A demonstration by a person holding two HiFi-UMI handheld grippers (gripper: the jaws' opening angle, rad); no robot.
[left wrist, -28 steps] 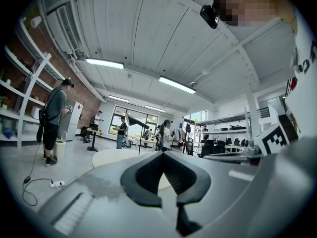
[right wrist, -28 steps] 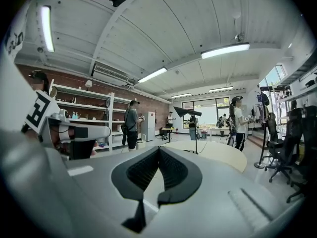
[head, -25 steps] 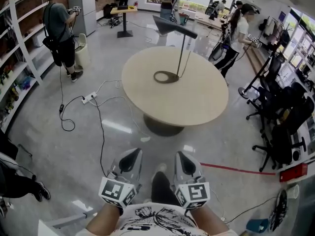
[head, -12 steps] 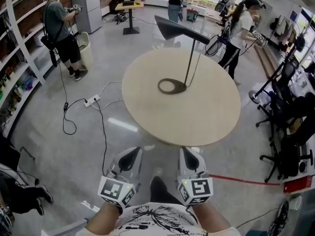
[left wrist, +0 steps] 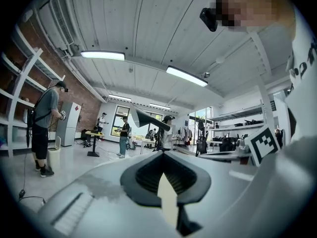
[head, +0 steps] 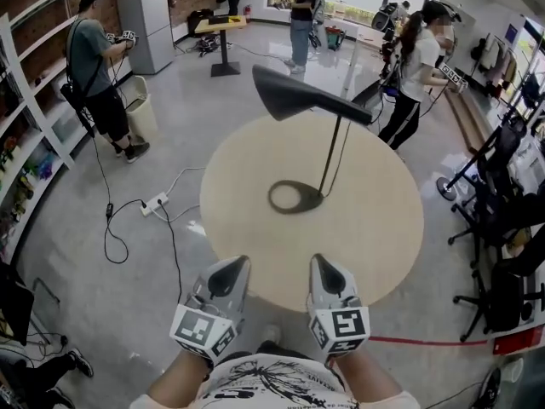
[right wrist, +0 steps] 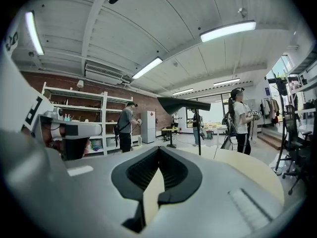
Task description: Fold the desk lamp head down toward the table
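Since neither tool has reached the lamp yet, I treat this step as the approach. My left gripper (head: 228, 267) and right gripper (head: 324, 267) hover side by side over the near edge of the round table (head: 383, 228), close to my body and well apart from the lamp. Each gripper's own view shows its jaws pressed together with nothing between them. The desk lamp stands near the table's middle. Its ring base (head: 295, 198) lies flat on the top, a thin stem (head: 333, 152) rises from the ring's right side, and the dark cone head (head: 294, 97) sits high and roughly level, wide end to my left.

For a clean fold, I judge the following:
- One gripper should open before it arrives, then close on the head or on its narrow end near the joint, not on the thin stem.
- The other gripper should press the ring base down, because the lamp looks top-heavy and may tip.
- The head should be lowered slowly toward the table, without twisting the stem sideways
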